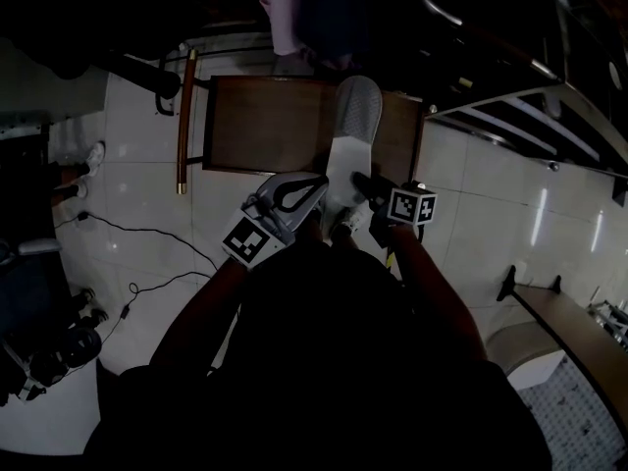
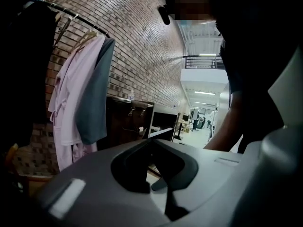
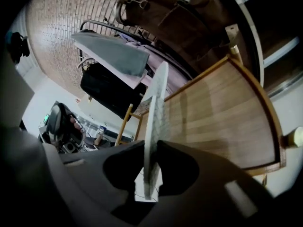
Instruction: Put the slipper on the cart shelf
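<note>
A pink robe and a grey garment hang side by side on a clothes rail, in front of a brick wall. On the white tiled floor a thin black cable lies in curves. A white shoe stands near the left edge.

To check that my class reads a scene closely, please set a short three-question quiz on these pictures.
1. True or false: the pale grey flat slipper lies on the brown wooden cart shelf with no tongs on it.
2. Which tongs, by the person's own side, grip the slipper?
3. Fill in: the right gripper view shows the slipper ____-on.
Key: 1 false; 2 the right tongs; 3 edge.
</note>
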